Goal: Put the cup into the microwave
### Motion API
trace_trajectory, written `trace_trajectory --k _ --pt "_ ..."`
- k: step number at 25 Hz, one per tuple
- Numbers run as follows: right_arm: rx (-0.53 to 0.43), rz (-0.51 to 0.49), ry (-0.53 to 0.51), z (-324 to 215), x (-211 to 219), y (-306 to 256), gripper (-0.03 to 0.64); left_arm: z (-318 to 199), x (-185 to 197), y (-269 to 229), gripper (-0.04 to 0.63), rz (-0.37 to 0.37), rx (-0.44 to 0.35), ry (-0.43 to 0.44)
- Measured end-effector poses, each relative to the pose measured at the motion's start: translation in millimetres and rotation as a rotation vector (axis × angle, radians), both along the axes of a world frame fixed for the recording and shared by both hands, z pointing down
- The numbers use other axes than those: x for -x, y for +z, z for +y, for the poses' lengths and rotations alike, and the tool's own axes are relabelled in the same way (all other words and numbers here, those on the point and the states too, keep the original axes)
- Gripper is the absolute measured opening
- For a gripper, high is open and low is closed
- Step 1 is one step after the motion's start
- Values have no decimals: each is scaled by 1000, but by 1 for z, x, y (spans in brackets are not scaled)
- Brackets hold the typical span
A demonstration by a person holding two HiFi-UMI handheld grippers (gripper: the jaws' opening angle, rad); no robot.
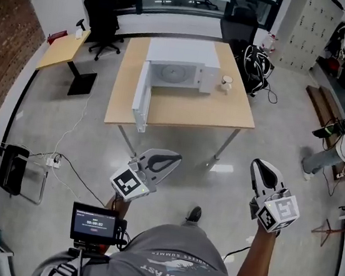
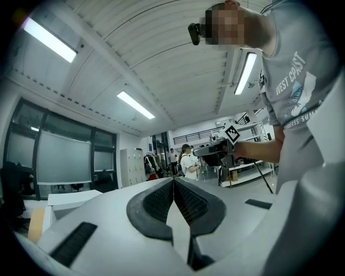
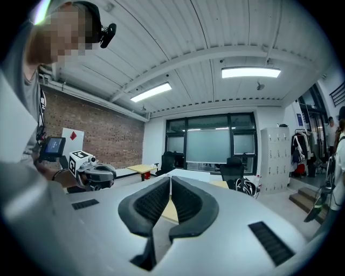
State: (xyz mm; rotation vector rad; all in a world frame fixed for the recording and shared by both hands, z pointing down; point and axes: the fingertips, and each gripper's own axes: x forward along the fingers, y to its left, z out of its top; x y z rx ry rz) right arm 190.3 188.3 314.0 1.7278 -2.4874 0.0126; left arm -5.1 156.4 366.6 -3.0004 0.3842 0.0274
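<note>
**Head view:** wood-top counter (image 1: pixel 183 107) on thin metal legs, standing on a glossy grey floor (image 1: pixel 97 137). On it sits a boxy white microwave (image 1: pixel 182 66). Its door (image 1: pixel 141 98) is swung open at the picture's left, and a round plate shows in the cavity. The cup (image 1: pixel 227 83) is small and pale w/ a handle. It stands on the counter just right of the microwave, not touching it; too small for more detail. Both grippers are over the floor, well short of the counter. The left gripper (image 1: pixel 174 160) and right gripper (image 1: pixel 261 166) are smooth grey plastic shells w/ dark rims, each w/ a marker cube at the back. The arms are partly cut off by a grey shirt at the bottom edge. A small screen (image 1: pixel 94 222) sits by the left arm.

**Left gripper view:** jaws clenched, nothing btwn them. The black ribbed pads (image 2: pixel 156 204) meet at the tips, w/ a narrow wedge gap lower down. Beyond them are the right gripper in a hand, a ribbed white ceiling w/ strip lights, and a blurry person far back. The cup can't be made out here.

**Right gripper view:** jaws pressed together, empty, w/ the ribbed pads (image 3: pixel 148 202) touching at the tips. A tan sliver of counter shows thru the gap. The white microwave top peeks just over the tips. The left gripper is at the left edge, w/ a brick wall (image 3: pixel 91 121) behind it. The cup is hidden by the jaw shell.
</note>
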Motion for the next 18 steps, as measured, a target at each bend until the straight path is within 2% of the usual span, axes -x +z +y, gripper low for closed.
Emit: trace_trajectory --k 12,18 --pt "22 -30 -120 -107 -95 8 20 -87 -98 -12 21 -34 -6 -106" --pt "31 -50 -144 -145 -120 18 20 -111 -120 -2 21 -70 12 -132"
